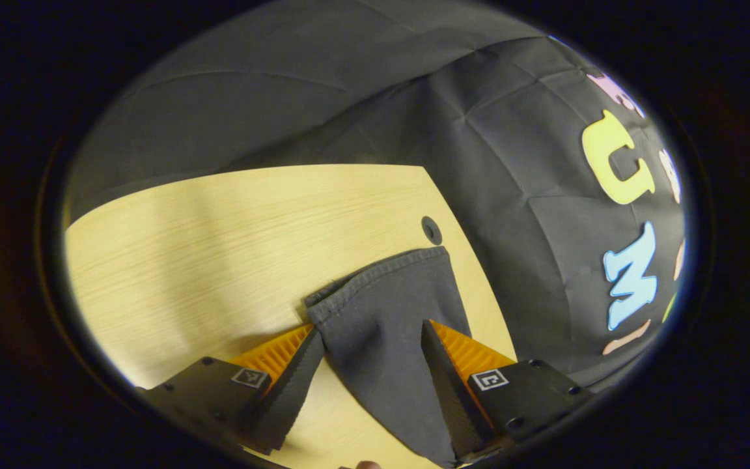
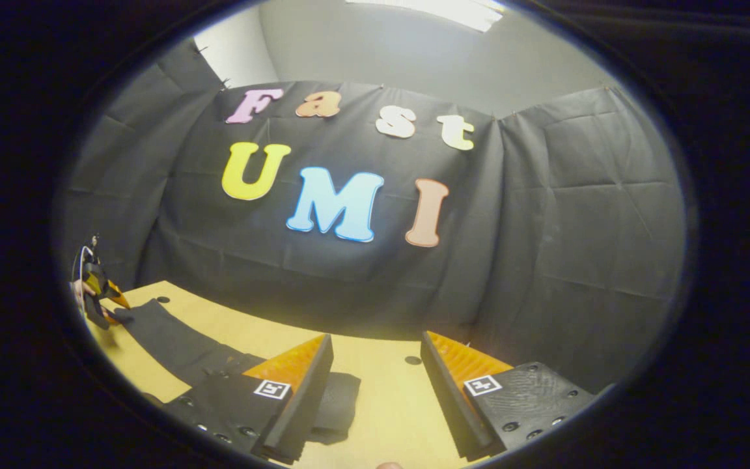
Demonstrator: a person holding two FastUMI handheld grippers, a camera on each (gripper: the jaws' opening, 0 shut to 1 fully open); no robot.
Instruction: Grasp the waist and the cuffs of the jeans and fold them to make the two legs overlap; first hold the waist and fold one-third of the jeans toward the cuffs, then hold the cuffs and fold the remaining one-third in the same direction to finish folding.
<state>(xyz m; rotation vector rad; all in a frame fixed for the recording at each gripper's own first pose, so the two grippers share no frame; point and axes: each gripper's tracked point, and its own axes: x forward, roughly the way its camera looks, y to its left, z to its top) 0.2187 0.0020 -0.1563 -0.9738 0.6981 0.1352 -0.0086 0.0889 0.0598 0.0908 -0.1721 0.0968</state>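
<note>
Wooden table (image 1: 219,247): one jeans (image 1: 381,319), two hand-held grippers (image 1: 372,365) (image 2: 375,384).

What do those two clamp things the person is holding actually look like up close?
Each is a two-finger tool. The left gripper and the right gripper both have long wedge-shaped fingers with ribbed outer faces, set on dark blocks with screws. Each block carries a small square black-and-white marker. In the right gripper view, the left gripper looks dark, with cables on top.

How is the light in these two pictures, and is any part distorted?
Left gripper view: warm dim light, a soft shadow band across the table, its edges bent by fisheye. Right gripper view: a bright ceiling light glares at the top; the jeans stay dark.
</note>
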